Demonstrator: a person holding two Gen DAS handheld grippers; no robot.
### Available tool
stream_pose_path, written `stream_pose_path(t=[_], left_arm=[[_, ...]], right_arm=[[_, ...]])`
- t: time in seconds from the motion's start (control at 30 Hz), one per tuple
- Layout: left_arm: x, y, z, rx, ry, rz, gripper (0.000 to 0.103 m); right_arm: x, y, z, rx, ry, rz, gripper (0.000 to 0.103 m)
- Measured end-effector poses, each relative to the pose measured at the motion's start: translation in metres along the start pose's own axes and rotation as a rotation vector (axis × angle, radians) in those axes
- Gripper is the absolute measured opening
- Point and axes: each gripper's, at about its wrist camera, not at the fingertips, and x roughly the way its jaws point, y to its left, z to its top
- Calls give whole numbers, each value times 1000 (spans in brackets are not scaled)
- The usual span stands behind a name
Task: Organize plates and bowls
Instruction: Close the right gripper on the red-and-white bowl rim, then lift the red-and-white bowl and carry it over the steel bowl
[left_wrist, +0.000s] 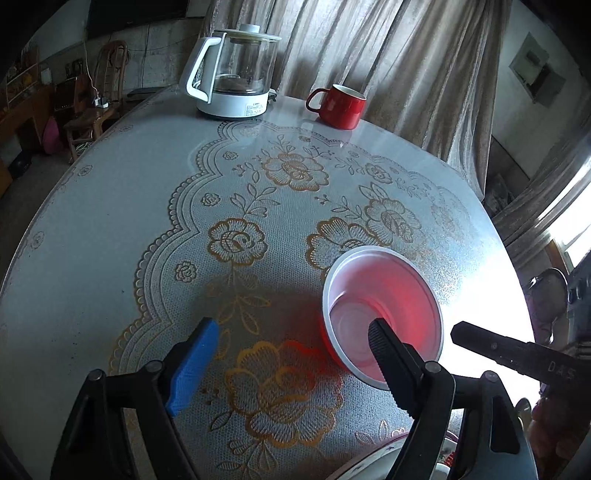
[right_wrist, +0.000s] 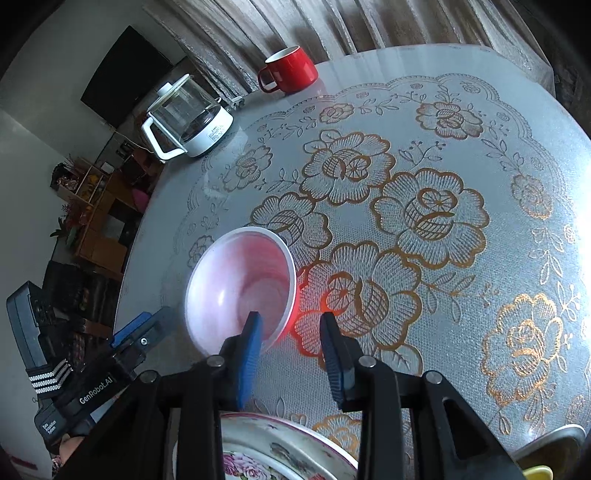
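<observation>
The red plastic bowl stands upright on the floral tablecloth, towards the table's near edge, with a flowered plate nearer still. The right gripper has its jaws parted and nothing clasped; its left finger looks to sit inside the bowl's near rim, the other outside. The left gripper is spread wide and empty beside the bowl. Best to close squarely on the thin wall, gently, then lift straight before carrying it to the plate.

Round table under floral lace cloth, red bowl, red mug, glass kettle, floral plate
</observation>
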Motion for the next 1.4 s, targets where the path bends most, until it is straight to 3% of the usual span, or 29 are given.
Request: stream_pose_path(t=[0.33, 0.5, 0.63, 0.93, 1.4], left_arm=[[31, -12, 9, 59, 52, -9, 57], [46, -22, 9, 111, 79, -5, 32], [47, -32, 5, 167, 78, -22, 14], [13, -49, -2, 224, 18, -21, 14], [-69, -101, -46, 300, -96, -81, 14]], right_arm=[[38, 0, 13, 11, 40, -4, 31], [44, -2, 13, -6, 47, -5, 17], [45, -2, 10, -4, 50, 13, 13], [22, 0, -1, -12, 18, 28, 11], [-79, -5, -47, -39, -116, 44, 11]])
